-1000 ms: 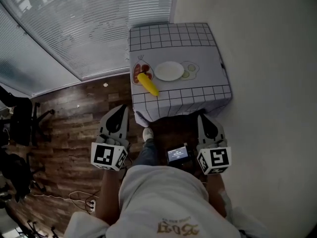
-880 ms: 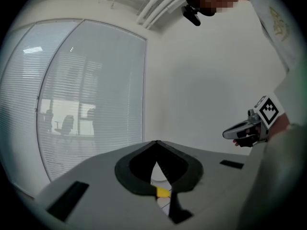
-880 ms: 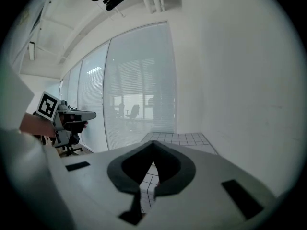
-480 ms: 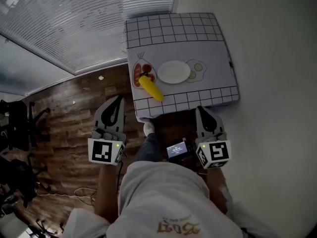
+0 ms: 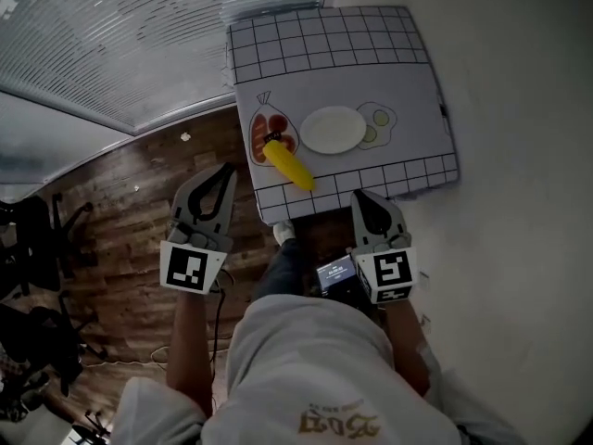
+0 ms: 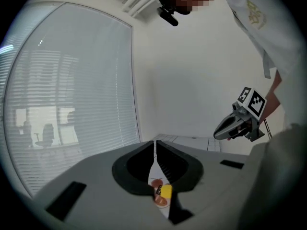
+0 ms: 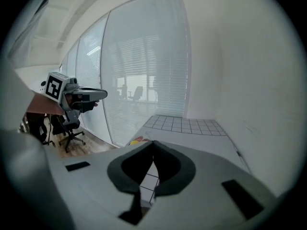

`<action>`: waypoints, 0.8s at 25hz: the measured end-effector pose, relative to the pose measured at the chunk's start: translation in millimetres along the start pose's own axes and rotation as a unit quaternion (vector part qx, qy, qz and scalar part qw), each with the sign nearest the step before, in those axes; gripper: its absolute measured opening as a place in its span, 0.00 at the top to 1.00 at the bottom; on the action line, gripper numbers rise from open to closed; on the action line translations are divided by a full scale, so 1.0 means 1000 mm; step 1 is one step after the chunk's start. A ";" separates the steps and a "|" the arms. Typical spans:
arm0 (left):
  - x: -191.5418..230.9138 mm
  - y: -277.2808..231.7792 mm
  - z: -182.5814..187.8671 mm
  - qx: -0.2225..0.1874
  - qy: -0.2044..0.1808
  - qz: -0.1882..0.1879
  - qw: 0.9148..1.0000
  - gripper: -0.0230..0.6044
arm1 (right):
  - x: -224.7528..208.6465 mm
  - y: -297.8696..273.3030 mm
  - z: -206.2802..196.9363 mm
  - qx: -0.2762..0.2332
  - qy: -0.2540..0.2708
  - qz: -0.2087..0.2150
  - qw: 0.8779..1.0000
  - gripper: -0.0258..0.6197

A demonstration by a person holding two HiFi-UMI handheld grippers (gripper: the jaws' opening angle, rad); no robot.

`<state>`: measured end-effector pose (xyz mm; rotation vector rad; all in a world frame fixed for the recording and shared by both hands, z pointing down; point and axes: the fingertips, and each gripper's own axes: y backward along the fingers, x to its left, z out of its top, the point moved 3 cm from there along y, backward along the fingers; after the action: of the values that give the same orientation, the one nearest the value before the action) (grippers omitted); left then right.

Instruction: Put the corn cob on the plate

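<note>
A yellow corn cob (image 5: 289,164) lies slantwise on the small table (image 5: 389,82), left of an empty white plate (image 5: 333,129). The cob's upper end rests on a printed red picture (image 5: 262,133). My left gripper (image 5: 222,171) is shut and empty, held over the wooden floor left of the table's near edge. My right gripper (image 5: 361,198) is also shut and empty, just short of the table's near edge. Through the left gripper view the cob (image 6: 164,191) shows past the closed jaw tips, and the right gripper (image 6: 223,131) floats at the right.
A gridded cloth (image 5: 320,49) covers the table, which stands against a white wall (image 5: 519,109). Window blinds (image 5: 139,35) run along the far left. Office chairs (image 5: 37,239) stand on the wooden floor (image 5: 120,211) at the left. The person's shoe (image 5: 284,234) is under the table's edge.
Both grippers have moved forward toward the table's near edge. The table, corn cob and plate now sit closer in the head view. Both jaws stay shut.
</note>
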<state>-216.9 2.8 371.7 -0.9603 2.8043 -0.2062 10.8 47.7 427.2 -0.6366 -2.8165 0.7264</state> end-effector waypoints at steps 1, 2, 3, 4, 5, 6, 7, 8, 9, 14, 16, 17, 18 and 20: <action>0.002 -0.003 -0.002 0.002 -0.004 -0.005 1.000 0.95 | 0.001 -0.003 -0.002 0.005 -0.001 0.003 1.000 0.95; 0.003 -0.007 -0.004 0.004 -0.008 -0.011 1.000 0.95 | 0.002 -0.005 -0.004 0.007 -0.001 0.004 1.000 0.95; 0.004 -0.010 -0.006 0.007 -0.011 -0.015 1.000 0.95 | 0.002 -0.007 -0.004 0.008 0.001 0.004 1.000 0.95; 0.004 -0.013 -0.008 0.009 -0.012 -0.017 1.000 0.95 | 0.001 -0.009 -0.003 0.008 0.003 0.003 1.000 0.95; 0.005 -0.017 -0.011 0.012 -0.011 -0.018 1.000 0.95 | 0.000 -0.011 -0.002 0.007 0.005 0.001 1.000 0.95; 0.006 -0.020 -0.013 0.014 -0.009 -0.018 1.000 0.95 | -0.001 -0.013 -0.001 0.006 0.005 -0.001 1.000 0.95; 0.005 -0.023 -0.015 0.017 -0.006 -0.019 1.000 0.95 | -0.003 -0.014 0.000 0.005 0.005 -0.001 1.000 0.95; 0.005 -0.025 -0.018 0.020 -0.003 -0.021 1.000 0.95 | -0.004 -0.016 0.000 0.006 0.004 0.000 1.000 0.95; 0.003 -0.027 -0.021 0.024 0.000 -0.025 0.999 0.95 | -0.005 -0.018 -0.001 0.009 0.004 0.001 1.000 0.95; 0.003 -0.039 -0.033 0.047 0.000 -0.030 0.998 0.95 | -0.013 -0.033 -0.008 0.028 0.003 0.009 1.000 0.95; 0.005 -0.046 -0.033 0.039 0.018 -0.036 0.998 0.95 | -0.014 -0.040 -0.010 0.034 0.006 0.016 0.999 0.95; 0.005 -0.049 -0.032 0.033 0.025 -0.042 0.998 0.95 | -0.013 -0.044 -0.010 0.038 0.007 0.019 0.999 0.95; 0.004 -0.053 -0.030 0.030 0.027 -0.049 0.998 0.95 | -0.013 -0.047 -0.010 0.041 0.009 0.022 0.999 0.95; 0.002 -0.061 -0.030 0.035 0.018 -0.060 0.997 0.95 | -0.011 -0.052 -0.010 0.043 0.012 0.028 0.999 0.95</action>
<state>-188.8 -43.8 412.0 -1.1214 2.7524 -0.3377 3.9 6.0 460.9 -0.7079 -2.7393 0.8399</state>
